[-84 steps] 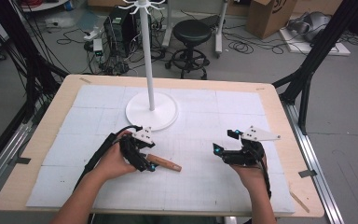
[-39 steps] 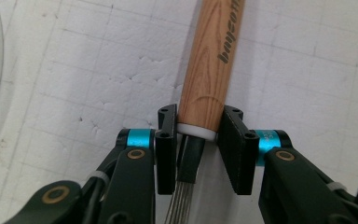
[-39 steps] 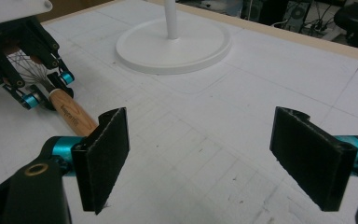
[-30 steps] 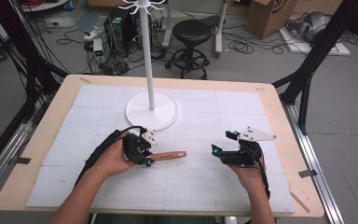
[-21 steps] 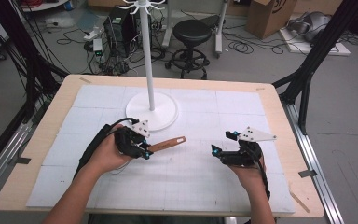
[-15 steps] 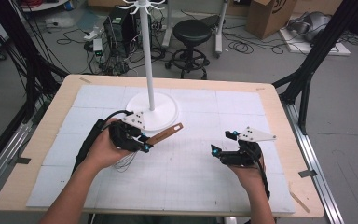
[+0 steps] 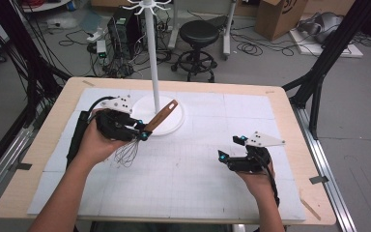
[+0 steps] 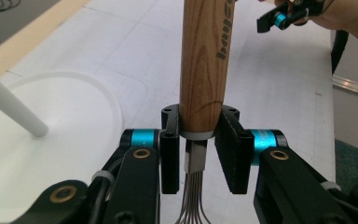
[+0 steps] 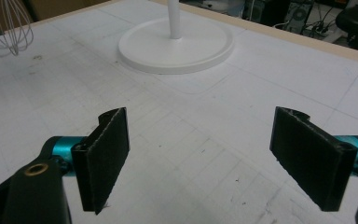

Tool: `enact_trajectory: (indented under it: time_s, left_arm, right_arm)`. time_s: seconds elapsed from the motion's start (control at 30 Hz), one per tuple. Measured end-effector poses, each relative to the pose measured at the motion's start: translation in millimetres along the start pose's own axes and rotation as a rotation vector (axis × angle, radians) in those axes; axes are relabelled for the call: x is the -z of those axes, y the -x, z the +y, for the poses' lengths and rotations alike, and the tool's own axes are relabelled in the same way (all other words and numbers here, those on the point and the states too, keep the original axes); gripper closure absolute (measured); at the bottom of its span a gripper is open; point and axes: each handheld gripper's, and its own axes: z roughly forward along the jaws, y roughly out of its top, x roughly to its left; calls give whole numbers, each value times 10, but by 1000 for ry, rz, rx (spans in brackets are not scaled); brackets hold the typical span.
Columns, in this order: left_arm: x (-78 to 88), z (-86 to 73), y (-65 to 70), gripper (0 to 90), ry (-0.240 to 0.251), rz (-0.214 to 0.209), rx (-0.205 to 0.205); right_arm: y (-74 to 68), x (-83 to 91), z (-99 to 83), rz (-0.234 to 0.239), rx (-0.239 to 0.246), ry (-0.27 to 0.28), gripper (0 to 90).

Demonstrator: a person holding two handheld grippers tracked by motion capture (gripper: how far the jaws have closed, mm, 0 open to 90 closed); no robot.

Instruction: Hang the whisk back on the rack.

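Observation:
My left gripper point(image 7: 142, 130) is shut on a whisk with a wooden handle point(image 7: 161, 116) and a wire head point(image 7: 126, 152). It holds the whisk lifted off the table, handle tilted up toward the white stand's base point(image 7: 174, 124), wires hanging down. In the left gripper view, the handle point(image 8: 206, 60) rises between the black jaws of the left gripper point(image 8: 199, 140), gripped near its lower end. My right gripper point(image 7: 228, 157) hovers low over the mat at the right, open with nothing between its fingers point(image 9: 105, 156). The whisk wires point(image 9: 2, 28) appear at the far left of the right gripper view.
A white stand with a tall pole point(image 7: 151, 53) and hooks on top rises from a round base point(image 9: 177, 44) at the table's back middle. A white gridded mat point(image 7: 198, 179) covers the wooden table point(image 7: 38, 150). A stool, cables and boxes lie on the floor behind.
My left gripper has lifted the whisk off the mat, moved back-left toward the stand and tilted the handle upward. The right gripper has stayed in place, open.

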Motion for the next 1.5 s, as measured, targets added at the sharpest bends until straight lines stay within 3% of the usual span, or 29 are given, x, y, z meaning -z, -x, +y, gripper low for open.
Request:
enact_trajectory:
  time_s: [0.43,0.83,1.07,1.5]
  left_arm:
    - [408,382,-132,720,67,48,-5]
    - [711,566,-439,720,132,23,47]
    - [949,640,-599,720,169,59,70]
    - [1112,789,-791,720,204,122,109]
  right_arm:
    - [-15,-4,8,3,6,-2,191]
    - [1,10,3,0,1,0,191]
    - [12,-1,-14,-4,2,-5,191]
    - [10,10,-17,-3,-6,-7,191]
